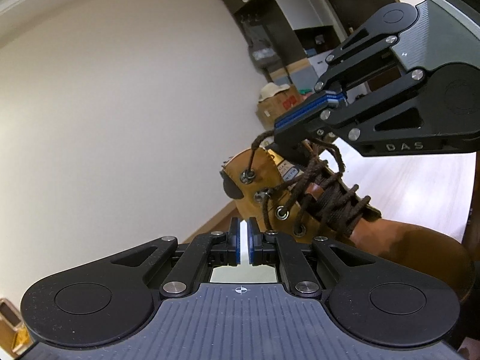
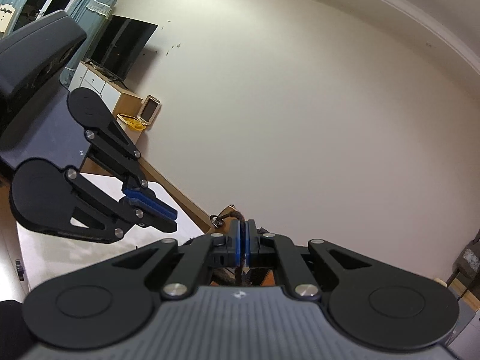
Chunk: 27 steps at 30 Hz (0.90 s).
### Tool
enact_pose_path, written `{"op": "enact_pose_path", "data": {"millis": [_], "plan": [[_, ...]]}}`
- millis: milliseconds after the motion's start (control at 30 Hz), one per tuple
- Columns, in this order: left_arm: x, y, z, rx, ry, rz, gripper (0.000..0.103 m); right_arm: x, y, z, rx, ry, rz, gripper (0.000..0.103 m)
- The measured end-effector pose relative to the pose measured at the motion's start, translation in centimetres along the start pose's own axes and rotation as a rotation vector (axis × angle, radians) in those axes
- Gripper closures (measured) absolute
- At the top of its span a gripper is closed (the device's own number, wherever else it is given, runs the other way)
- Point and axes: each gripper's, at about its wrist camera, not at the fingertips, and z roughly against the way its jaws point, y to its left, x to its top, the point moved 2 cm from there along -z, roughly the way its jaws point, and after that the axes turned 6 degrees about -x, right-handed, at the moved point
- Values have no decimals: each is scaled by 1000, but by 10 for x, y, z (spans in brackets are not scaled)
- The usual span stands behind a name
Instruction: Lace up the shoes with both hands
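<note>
Lacing a tan boot point(image 1: 270, 198) with two hand-held grippers. The boot stood on a pale bench point(image 1: 414, 180), its toe toward the left wrist camera and its dark brown lace point(image 1: 327, 198) criss-crossed through the lower eyelets.

Right hand-held gripper point(image 1: 277, 127): its jaws were clamped on the lace end. In the left wrist view the lace rose from the topmost eyelet point(image 1: 248, 174) to its blue pads point(image 1: 303, 109); in the right wrist view the same strand ran between the nearly touching pads point(image 2: 238, 241).

Left hand-held gripper point(image 1: 246, 240): it held nothing. A narrow gap showed between its pads, with only wall and floor visible through it, and it sat just beside the boot's eyelet row, apart from the lace.

Judged step: drawing the lace through the top eyelet and taking up slack. To do it well, the right grip should probably stay firm near the lace tip and pull along the eyelet's axis, so the cord does not snag on the metal ring. The left hand-held gripper could steady the boot or pinch the loose crossings. A sideways tug would risk tipping the boot.
</note>
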Motion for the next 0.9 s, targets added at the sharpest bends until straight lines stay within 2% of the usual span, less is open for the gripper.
{"op": "enact_pose_path", "data": {"millis": [300,433,600,900], "plan": [[-4,-4,15,8,-4,-10,96,-6,11,-3,69,27,22,99],[-2,-6,20,-4,-16,-71,95,-3,10,-6,80,37,29,99],[-1,-8,25,-48,-24,-157,92,-2,7,-15,93,69,30,99],[-8,-13,27,-111,-15,-216,91,-1,3,-14,116,68,30,99]]}}
